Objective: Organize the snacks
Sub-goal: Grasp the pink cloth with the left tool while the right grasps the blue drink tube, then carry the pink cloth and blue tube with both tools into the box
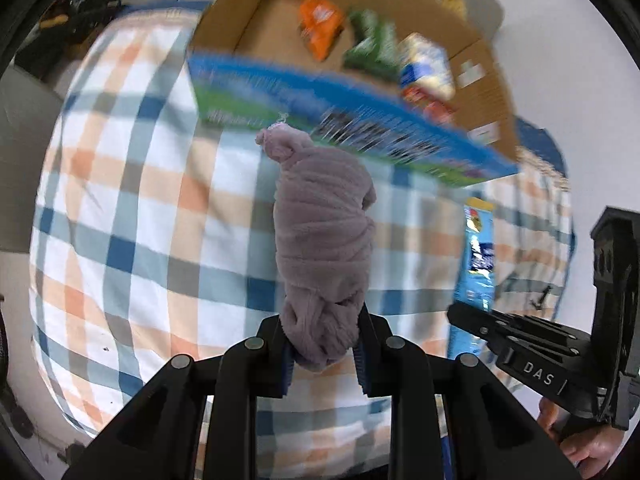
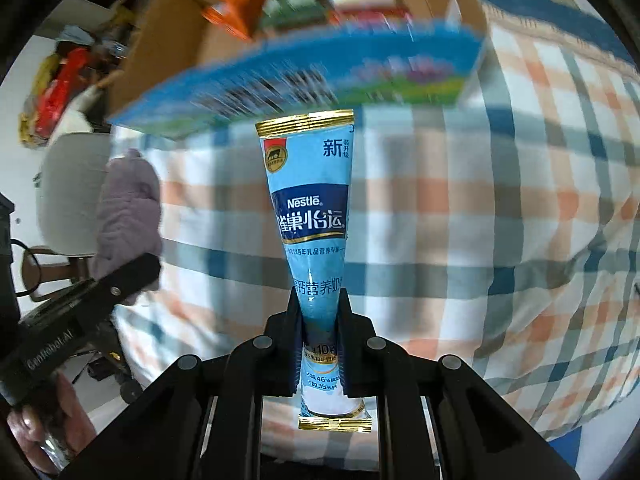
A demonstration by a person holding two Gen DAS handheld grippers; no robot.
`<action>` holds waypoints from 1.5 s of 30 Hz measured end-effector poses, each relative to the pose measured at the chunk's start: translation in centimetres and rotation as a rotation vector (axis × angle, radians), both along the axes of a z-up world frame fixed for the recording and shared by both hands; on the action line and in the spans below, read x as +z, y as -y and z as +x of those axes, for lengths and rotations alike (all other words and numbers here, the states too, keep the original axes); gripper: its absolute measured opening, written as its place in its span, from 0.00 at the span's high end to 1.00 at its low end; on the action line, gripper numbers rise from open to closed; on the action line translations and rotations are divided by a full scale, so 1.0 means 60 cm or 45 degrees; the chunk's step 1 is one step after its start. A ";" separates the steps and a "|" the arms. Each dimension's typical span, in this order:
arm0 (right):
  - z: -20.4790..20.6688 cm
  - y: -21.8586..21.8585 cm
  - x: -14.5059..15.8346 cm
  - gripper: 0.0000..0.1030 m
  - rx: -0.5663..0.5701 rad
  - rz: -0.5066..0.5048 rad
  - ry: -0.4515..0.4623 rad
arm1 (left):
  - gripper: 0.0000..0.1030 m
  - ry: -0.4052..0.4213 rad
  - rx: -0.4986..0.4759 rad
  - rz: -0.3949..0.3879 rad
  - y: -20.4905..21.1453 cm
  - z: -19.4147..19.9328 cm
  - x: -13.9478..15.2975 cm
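A checked cloth [image 1: 132,184] in orange, blue and white covers the desk — beyond its left edge, a grey chair [image 2: 68,184] and blurred red-and-yellow clutter [image 2: 56,92].

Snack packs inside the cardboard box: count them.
4: orange pack, green pack, pale blue-and-yellow pack, red pack. The box's near wall may hide others.

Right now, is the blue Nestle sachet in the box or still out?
Out. The right gripper jaws clamp the Nestle sachet above the checked cloth, short of the cardboard box.
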State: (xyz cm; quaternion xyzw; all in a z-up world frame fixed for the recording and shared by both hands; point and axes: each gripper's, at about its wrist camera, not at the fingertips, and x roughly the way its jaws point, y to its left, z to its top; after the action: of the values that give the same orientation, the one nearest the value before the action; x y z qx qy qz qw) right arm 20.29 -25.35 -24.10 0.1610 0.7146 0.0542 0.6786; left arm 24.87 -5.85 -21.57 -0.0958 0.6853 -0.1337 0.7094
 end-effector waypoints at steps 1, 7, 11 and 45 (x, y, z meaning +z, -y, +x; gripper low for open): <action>0.008 -0.004 0.025 0.86 0.006 0.018 0.028 | 0.80 0.029 -0.010 -0.013 0.004 0.005 0.024; 0.070 0.008 0.131 0.86 0.032 0.052 0.140 | 0.80 0.161 -0.058 -0.004 0.055 0.057 0.108; 0.125 0.009 0.172 0.86 0.038 0.045 0.174 | 0.80 0.207 -0.064 0.020 0.070 0.115 0.139; 0.417 0.031 -0.063 0.84 -0.083 -0.114 -0.211 | 0.78 -0.365 -0.076 0.226 0.103 0.376 -0.125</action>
State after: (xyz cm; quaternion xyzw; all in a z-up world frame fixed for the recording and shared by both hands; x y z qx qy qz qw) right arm 45.31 -27.22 -27.88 0.1576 0.7643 -0.0134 0.6251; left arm 47.41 -12.04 -29.05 -0.0303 0.7912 -0.0786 0.6057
